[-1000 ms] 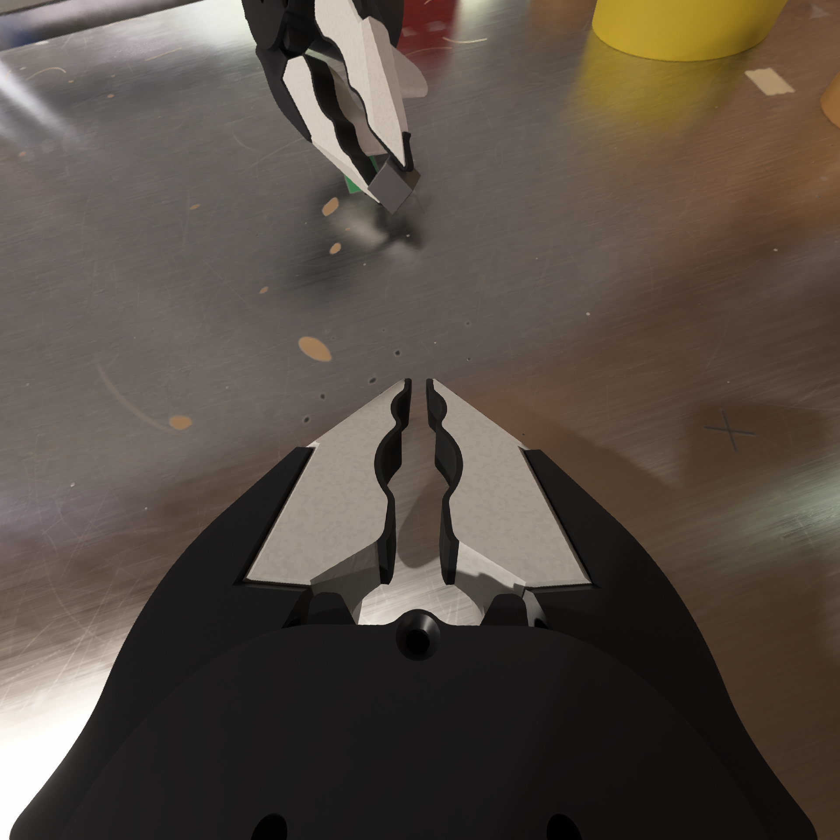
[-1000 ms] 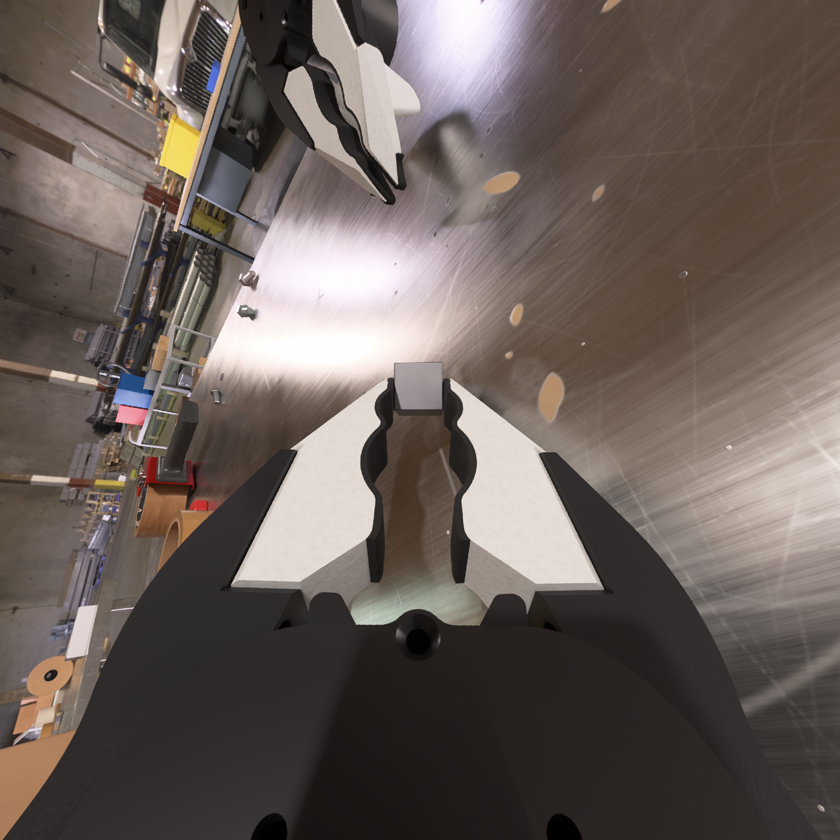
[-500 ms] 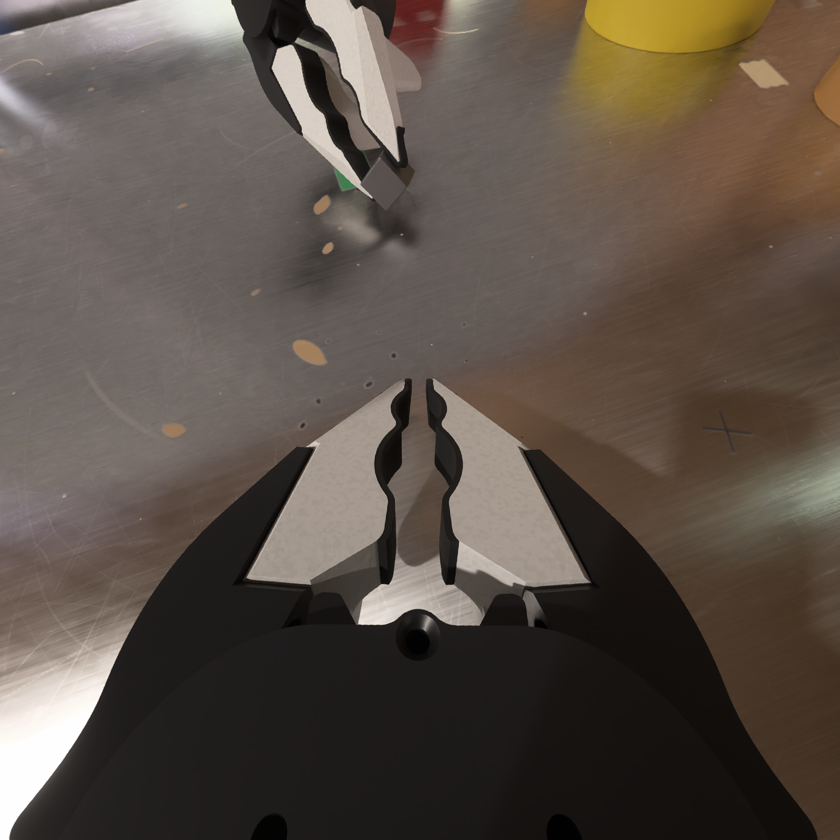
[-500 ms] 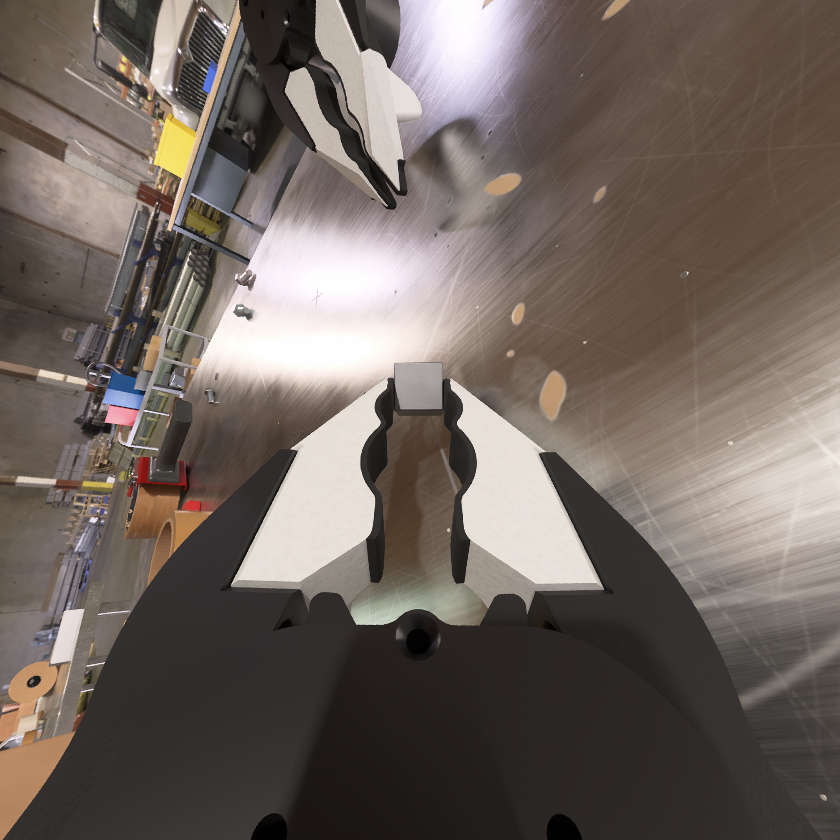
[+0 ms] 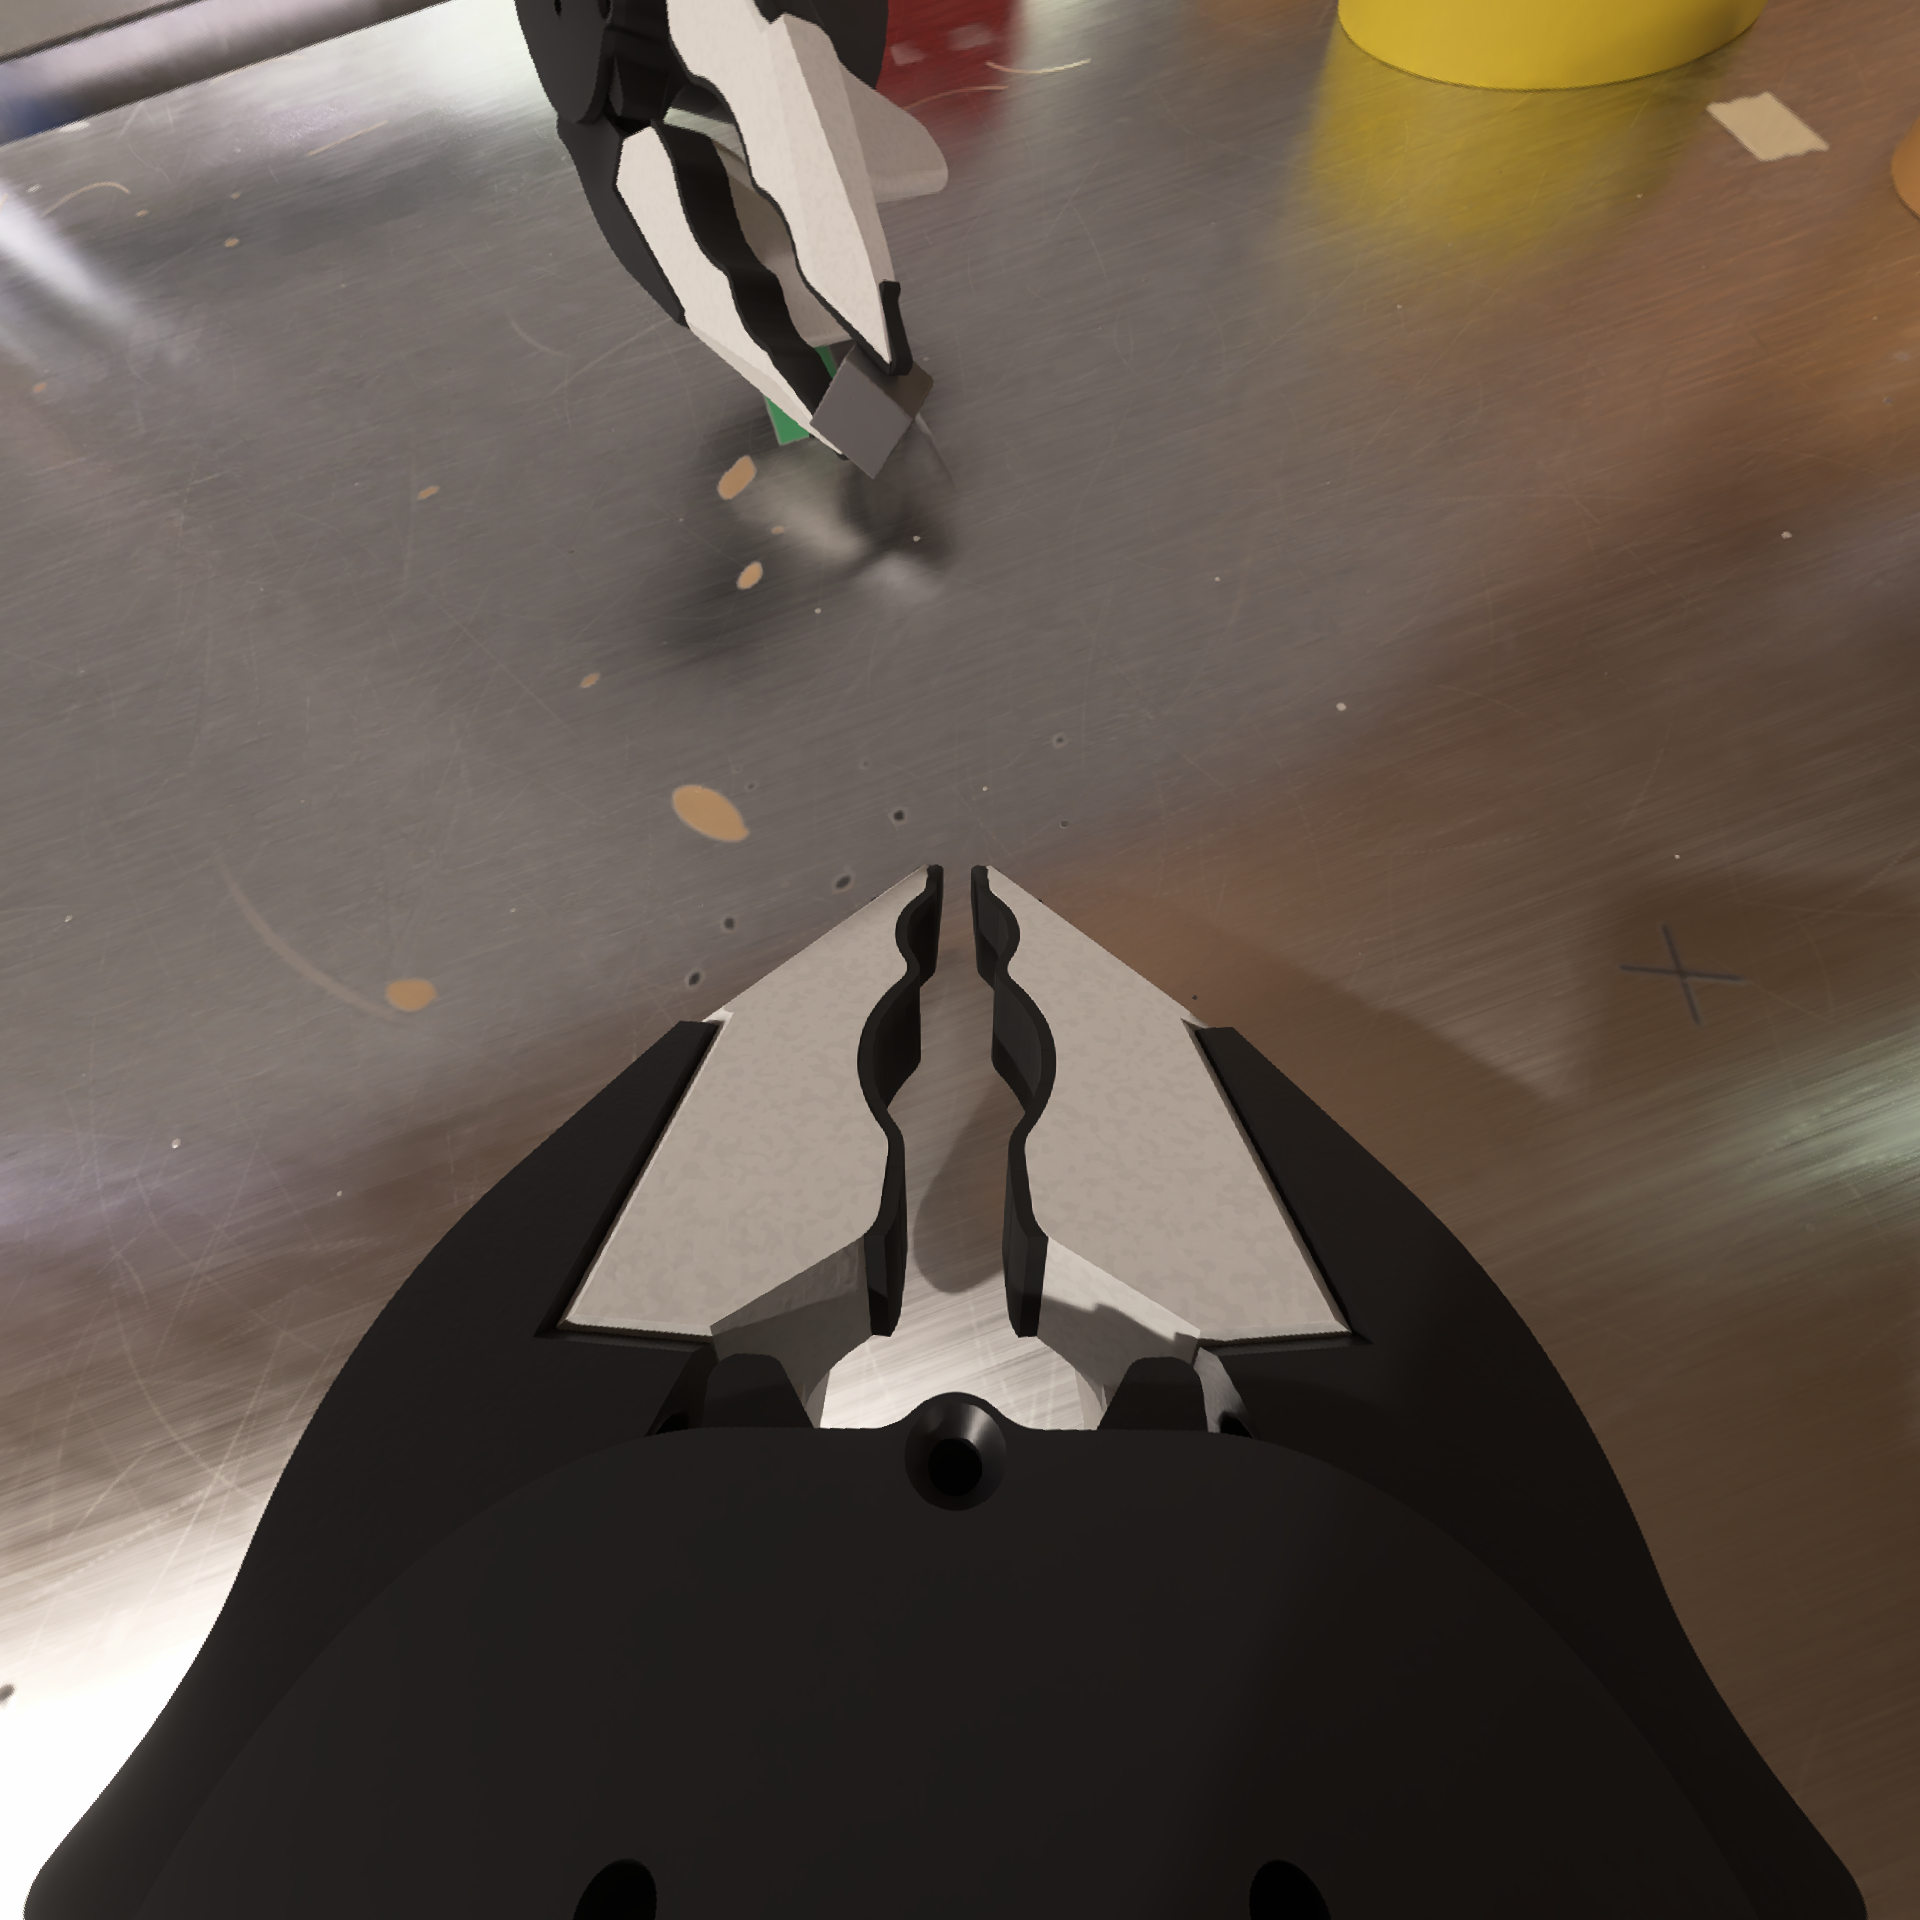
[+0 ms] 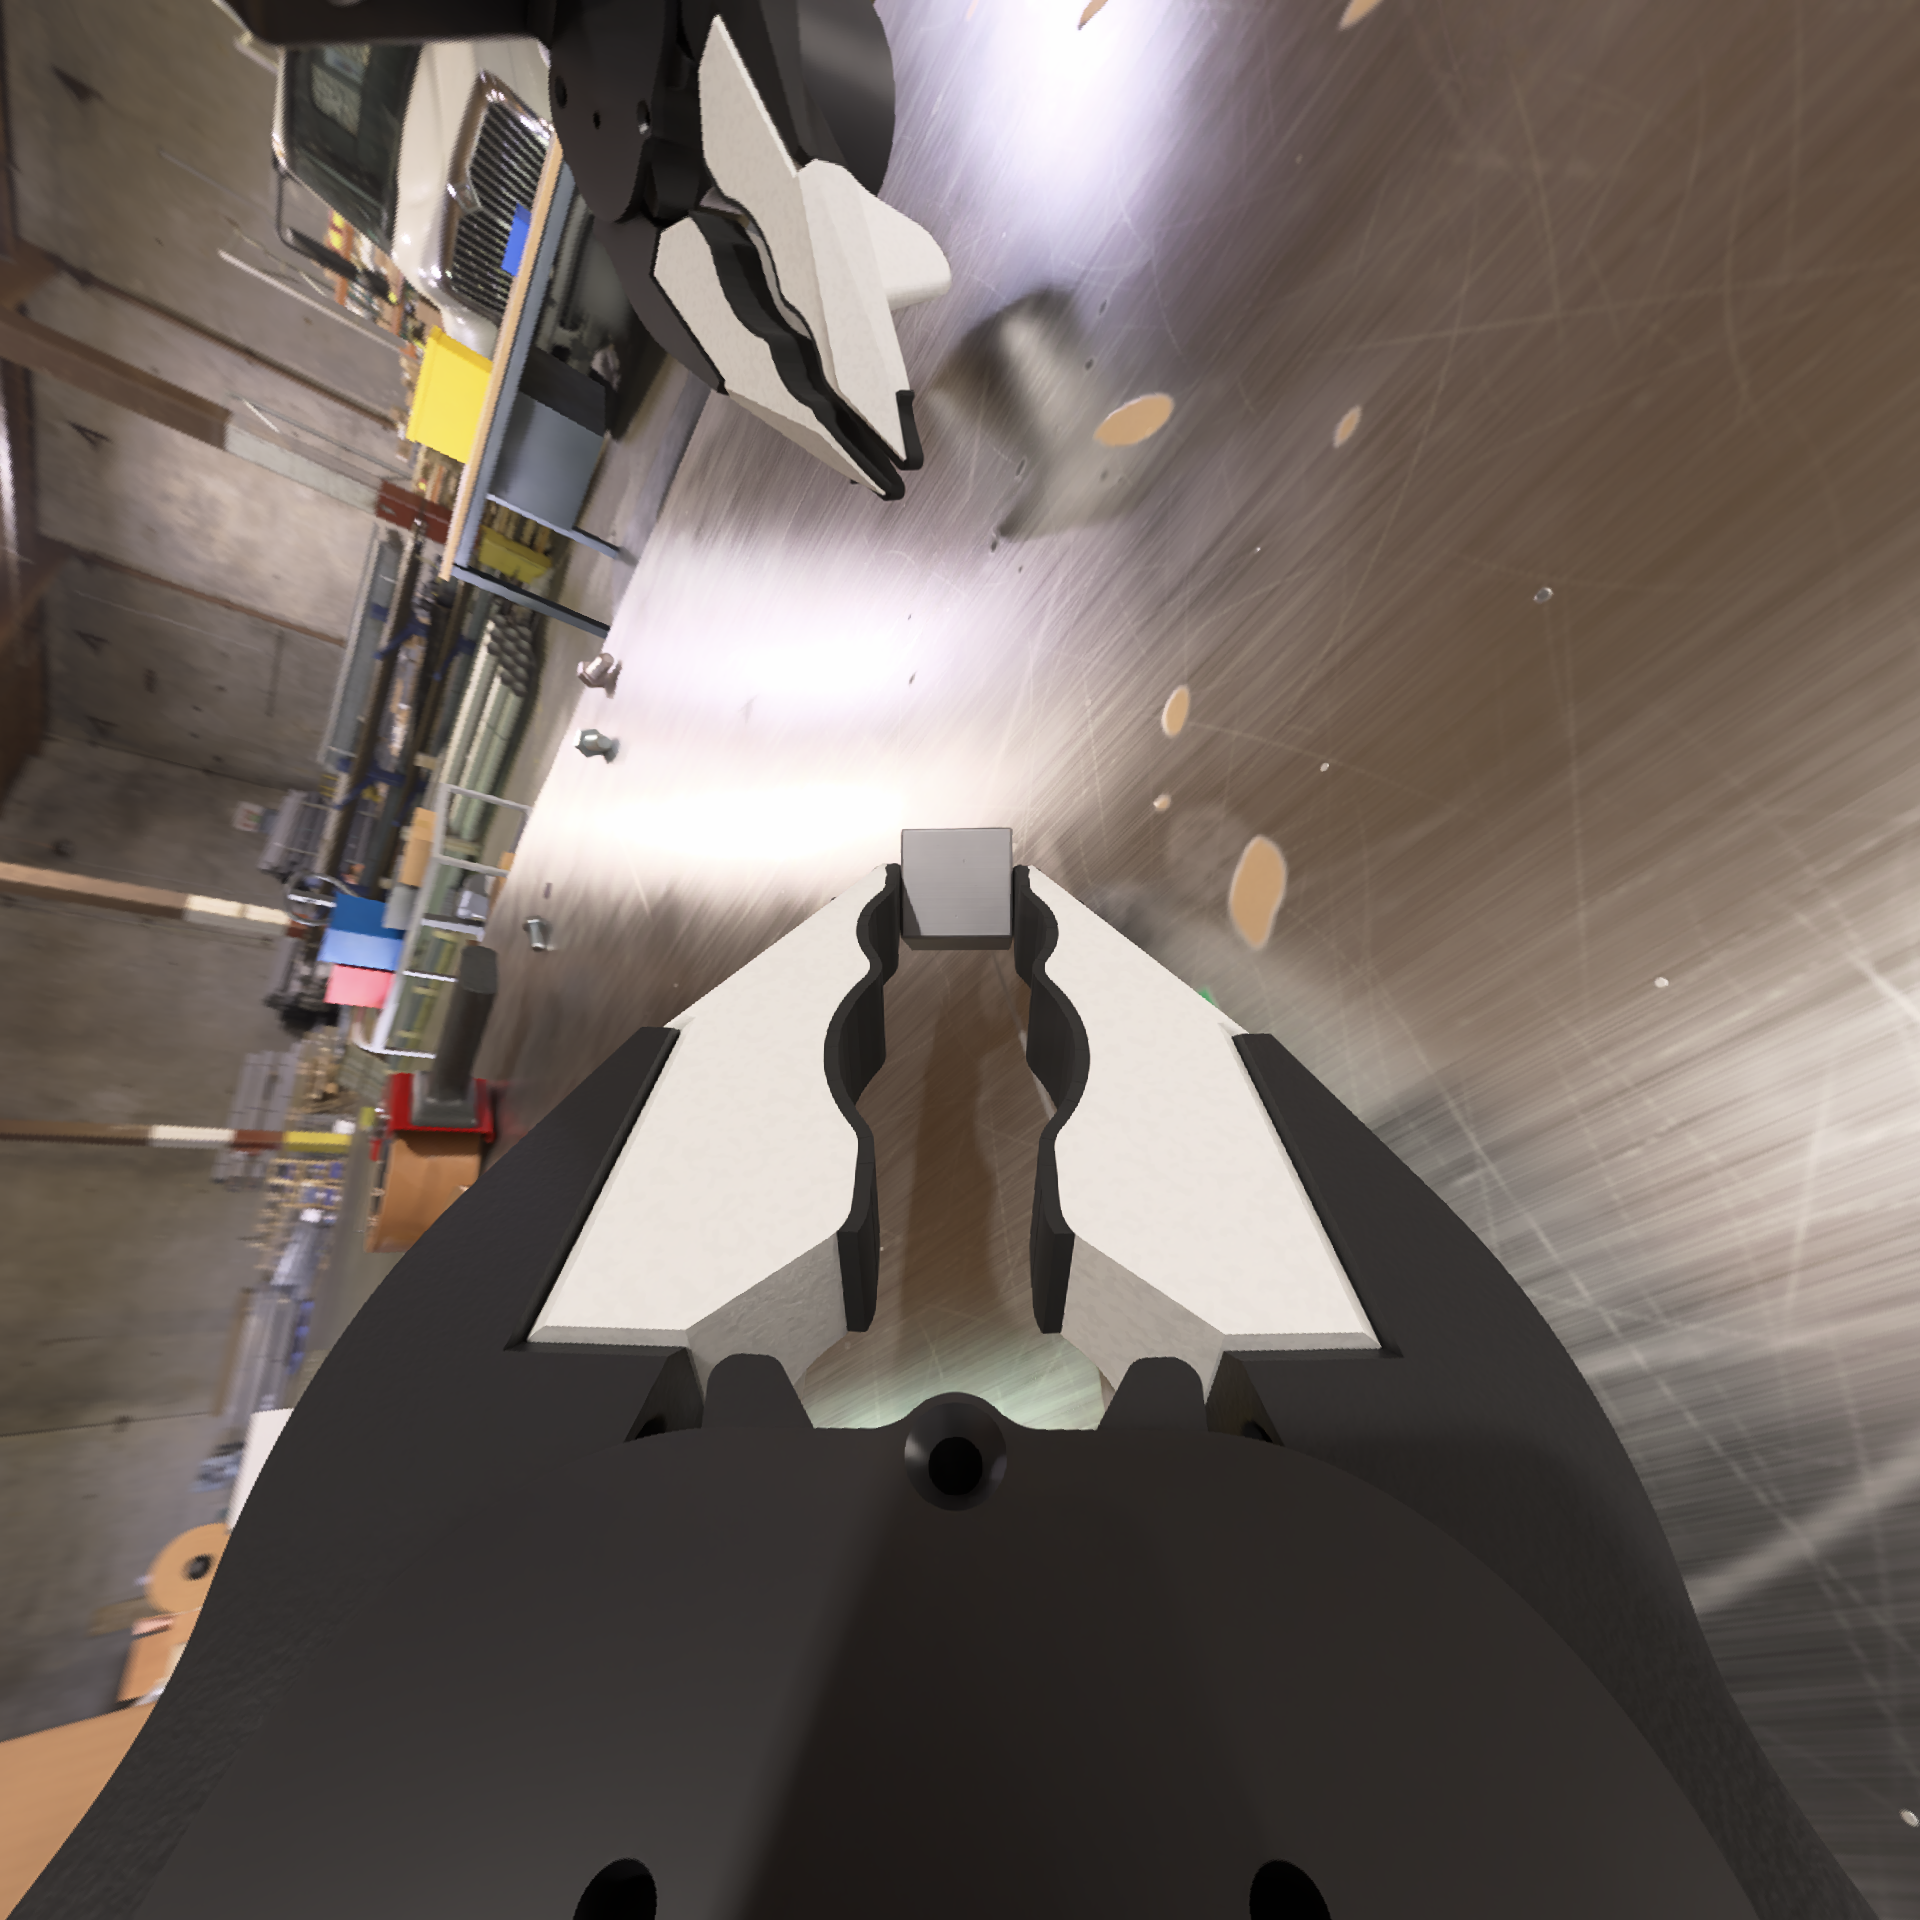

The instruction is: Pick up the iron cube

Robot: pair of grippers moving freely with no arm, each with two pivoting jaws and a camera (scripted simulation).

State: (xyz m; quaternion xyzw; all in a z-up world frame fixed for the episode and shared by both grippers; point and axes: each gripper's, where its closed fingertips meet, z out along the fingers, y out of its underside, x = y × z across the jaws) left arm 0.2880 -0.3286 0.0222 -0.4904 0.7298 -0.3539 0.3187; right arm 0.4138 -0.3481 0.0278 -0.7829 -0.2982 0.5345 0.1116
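The surface (image 5: 1351,623) under me is brushed metal, scratched all over and dotted with tan spots, and it fills most of both views. At its far right corner in my left wrist view stands a yellow cylinder (image 5: 1538,42), cut off by the top edge, with a strip of pale tape (image 5: 1768,125) lying just beside it on the metal. My left gripper (image 5: 956,875) hangs over the middle of the surface with its jaws drawn narrow, only a thin slit between the 2 tips and nothing in them. My right gripper (image 6: 956,883) has its jaws closed on the iron cube (image 6: 956,885), which sits pinched at the very tips with its grey face toward the camera. From my left wrist view that same cube (image 5: 860,421) shows raised off the surface near the far edge, tilted, with its dark shadow on the metal below it. A small green block (image 5: 787,424) peeks out just behind the cube, mostly hidden by the jaws.
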